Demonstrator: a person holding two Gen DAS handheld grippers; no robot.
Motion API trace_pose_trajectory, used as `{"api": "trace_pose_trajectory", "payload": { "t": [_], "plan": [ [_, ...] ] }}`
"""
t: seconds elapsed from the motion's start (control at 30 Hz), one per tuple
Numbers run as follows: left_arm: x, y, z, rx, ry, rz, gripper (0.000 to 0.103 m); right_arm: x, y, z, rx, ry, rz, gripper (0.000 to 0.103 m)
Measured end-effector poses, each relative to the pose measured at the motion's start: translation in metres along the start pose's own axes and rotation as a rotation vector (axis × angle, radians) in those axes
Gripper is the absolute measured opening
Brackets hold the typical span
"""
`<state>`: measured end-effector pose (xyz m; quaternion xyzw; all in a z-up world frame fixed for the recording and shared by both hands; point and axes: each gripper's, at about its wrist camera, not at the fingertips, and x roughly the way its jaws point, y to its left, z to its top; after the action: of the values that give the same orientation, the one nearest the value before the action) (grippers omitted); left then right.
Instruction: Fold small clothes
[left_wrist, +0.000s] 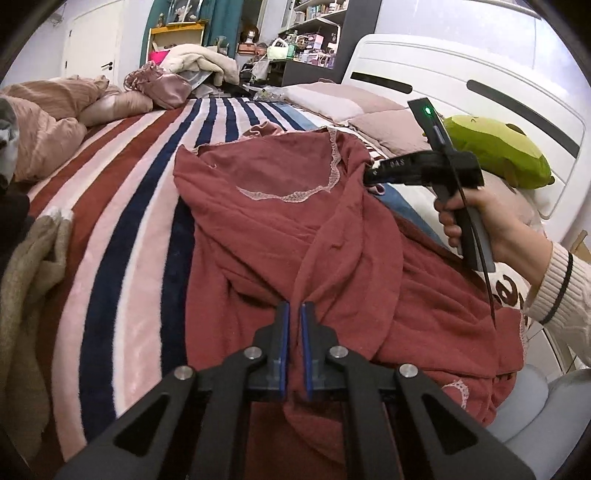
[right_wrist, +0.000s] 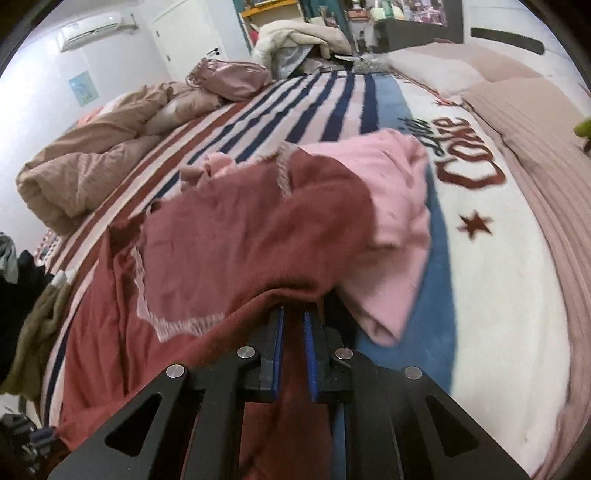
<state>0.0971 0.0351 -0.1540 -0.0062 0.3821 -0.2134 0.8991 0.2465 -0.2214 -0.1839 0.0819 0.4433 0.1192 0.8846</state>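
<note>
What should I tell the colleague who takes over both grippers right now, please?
Left gripper: shut on a fold of the red top.
Right gripper: shut on the same top's edge, lifted off the striped blanket.
A pink garment lies beyond it, unfolded.
Done: top grasped at two points, partly spread.
Left: lay it flat, fold it, then probably fold the pink one.

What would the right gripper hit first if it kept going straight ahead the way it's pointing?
Probably the dark red garment the right gripper already pinches, bunched just ahead; a pink garment lies beyond. Depth is unclear.
</note>
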Motion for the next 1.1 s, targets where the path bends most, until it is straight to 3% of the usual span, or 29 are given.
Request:
{"api": "trace_pose_trajectory", "payload": {
  "t": [0.17, 0.37, 0.4, 0.43, 0.47, 0.5, 0.6, 0.7, 0.73, 0.8, 0.83, 0.87, 1.1],
  "plan": [
    [-0.002, 0.009, -0.003, -0.003, 0.012, 0.058, 0.004, 0.011, 0.014, 0.013, -0.035, -0.014, 0.029, 0.007],
    [0.000, 0.018, -0.007, -0.031, 0.023, 0.053, 0.004, 0.026, 0.019, 0.015, -0.046, 0.024, 0.007, 0.009],
    [-0.001, 0.018, -0.007, -0.029, 0.017, 0.056, 0.012, 0.021, 0.018, 0.015, -0.043, 0.010, 0.008, 0.013],
    [-0.003, 0.017, -0.007, -0.024, 0.009, 0.058, 0.018, 0.013, 0.015, 0.014, -0.032, -0.013, 0.004, 0.028],
    [-0.005, 0.017, -0.007, -0.021, 0.002, 0.058, 0.032, 0.006, 0.013, 0.013, -0.021, -0.033, -0.009, 0.047],
    [-0.007, 0.018, -0.007, -0.020, -0.011, 0.058, 0.043, -0.002, 0.009, 0.011, -0.016, -0.052, -0.025, 0.053],
    [-0.015, 0.020, -0.006, -0.018, -0.030, 0.020, 0.046, -0.011, 0.000, 0.003, -0.037, -0.014, -0.037, 0.053],
    [-0.016, 0.024, -0.006, -0.022, -0.025, 0.006, 0.047, 0.002, -0.003, -0.007, -0.063, 0.129, 0.041, 0.053],
    [-0.016, 0.024, -0.007, -0.025, -0.022, 0.005, 0.047, 0.008, -0.001, -0.014, -0.089, 0.169, 0.044, 0.053],
    [-0.016, 0.025, -0.009, -0.028, -0.018, 0.004, 0.047, 0.012, 0.003, -0.021, -0.125, 0.168, -0.003, 0.039],
    [-0.016, 0.024, -0.010, -0.030, -0.017, 0.002, 0.047, 0.012, 0.005, -0.023, -0.140, 0.155, -0.040, 0.016],
    [-0.017, 0.023, -0.011, -0.032, -0.015, -0.002, 0.047, 0.012, 0.005, -0.024, -0.136, 0.150, -0.052, 0.004],
    [-0.024, 0.017, -0.018, -0.003, 0.009, -0.054, 0.053, -0.008, -0.014, -0.017, -0.108, 0.077, -0.270, 0.000]
  ]
}}
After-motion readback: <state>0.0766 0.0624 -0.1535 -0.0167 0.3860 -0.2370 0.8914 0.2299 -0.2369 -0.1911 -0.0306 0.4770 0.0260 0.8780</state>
